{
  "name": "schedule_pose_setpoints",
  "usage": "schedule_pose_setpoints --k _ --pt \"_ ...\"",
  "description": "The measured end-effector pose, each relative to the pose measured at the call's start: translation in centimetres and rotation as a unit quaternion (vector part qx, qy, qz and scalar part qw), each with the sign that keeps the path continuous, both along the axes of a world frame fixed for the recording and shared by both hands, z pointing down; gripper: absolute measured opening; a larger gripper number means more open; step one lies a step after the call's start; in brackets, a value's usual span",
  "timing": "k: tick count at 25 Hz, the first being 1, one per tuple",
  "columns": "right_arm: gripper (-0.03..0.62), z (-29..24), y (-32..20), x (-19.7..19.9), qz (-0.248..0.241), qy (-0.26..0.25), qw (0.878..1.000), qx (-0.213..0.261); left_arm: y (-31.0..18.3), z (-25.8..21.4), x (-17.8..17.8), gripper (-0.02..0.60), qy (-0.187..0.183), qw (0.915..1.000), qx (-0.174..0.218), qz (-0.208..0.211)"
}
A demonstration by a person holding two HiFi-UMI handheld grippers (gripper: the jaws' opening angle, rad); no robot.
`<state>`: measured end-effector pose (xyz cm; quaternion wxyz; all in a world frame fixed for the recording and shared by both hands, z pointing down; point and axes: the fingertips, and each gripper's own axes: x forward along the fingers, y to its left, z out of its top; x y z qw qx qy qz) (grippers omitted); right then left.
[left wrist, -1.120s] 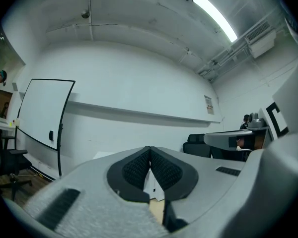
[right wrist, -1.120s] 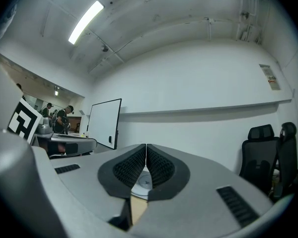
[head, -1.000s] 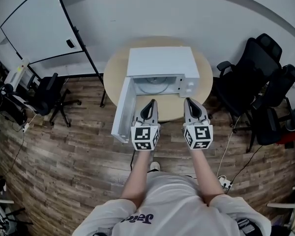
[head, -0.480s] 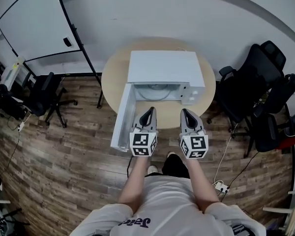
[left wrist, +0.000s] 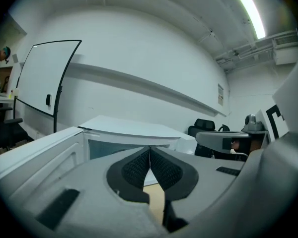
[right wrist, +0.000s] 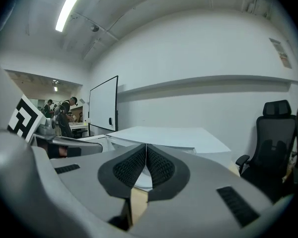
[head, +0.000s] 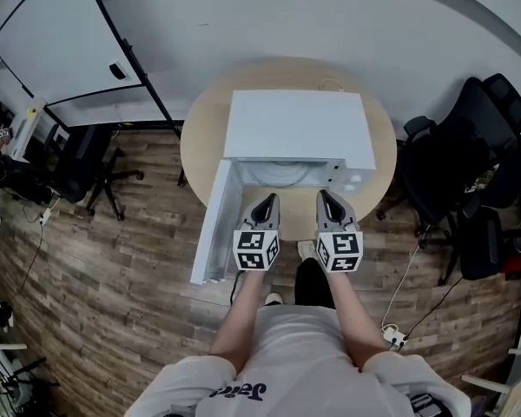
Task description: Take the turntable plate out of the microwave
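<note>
A white microwave (head: 295, 124) stands on a round wooden table (head: 200, 133) with its door (head: 215, 224) swung open to the left. Inside the cavity, part of the pale turntable plate (head: 282, 174) shows. My left gripper (head: 268, 200) and right gripper (head: 323, 196) hover side by side just in front of the opening, apart from the plate. Both are shut with nothing between the jaws. The left gripper view has its shut gripper (left wrist: 149, 155) pointing at the microwave (left wrist: 129, 133), beside the door (left wrist: 35, 152). From the right gripper (right wrist: 146, 152), the microwave's top (right wrist: 164, 133) is seen.
Black office chairs (head: 456, 168) crowd the right of the table. A whiteboard on a stand (head: 52, 33) and another chair (head: 91, 163) are at the left. A power strip with cables (head: 391, 335) lies on the wood floor near my right foot.
Both grippers have drawn closer together and sunk in front of the open microwave. The microwave now looks larger and nearer in the head view. Both jaws stay shut.
</note>
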<state>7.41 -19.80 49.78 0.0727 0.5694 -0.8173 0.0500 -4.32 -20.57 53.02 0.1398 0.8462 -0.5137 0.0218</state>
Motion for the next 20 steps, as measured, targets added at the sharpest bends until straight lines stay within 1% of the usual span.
schedule_pose_setpoints --k 2,5,7,9,11,13,16,18,20 --pt "0.017 0.9 -1.4 -0.3 -0.008 -0.004 1.0 -0.01 -1.5 0.7 0.2 0.015 -0.003 0.9999 -0.009 -0.008" --pt "0.017 2.3 -3.3 -0.9 -0.02 -0.004 1.0 -0.023 -3.3 2.1 0.6 0.015 0.004 0.9998 -0.021 -0.005" --pt "0.018 3.1 -4.5 -1.7 -0.034 0.006 0.999 -0.029 -4.3 3.0 0.3 0.015 0.004 0.9995 -0.03 -0.006" --pt "0.017 3.8 -5.2 -2.5 -0.05 0.027 0.998 -0.031 -5.0 4.3 0.3 0.015 -0.007 0.9991 -0.041 -0.004" --pt "0.017 4.8 -5.7 -3.0 -0.062 0.033 0.997 -0.04 -5.6 5.7 0.5 0.015 -0.007 0.9981 -0.062 0.006" --pt "0.017 6.0 -6.2 -3.6 -0.07 0.036 0.996 -0.051 -6.2 6.9 0.4 0.015 0.016 0.9964 -0.083 0.006" --pt "0.018 7.8 -6.8 -4.3 -0.093 0.053 0.993 -0.056 -7.0 9.0 0.0 0.015 0.059 0.992 -0.111 -0.008" --pt "0.018 8.9 -7.3 -4.3 -0.099 0.053 0.992 -0.063 -7.3 10.7 -0.2 0.015 0.072 0.9883 -0.133 -0.019" --pt "0.018 9.7 -7.9 -4.2 -0.096 0.058 0.991 -0.073 -7.5 12.5 -0.1 0.017 0.078 0.9841 -0.158 -0.019"
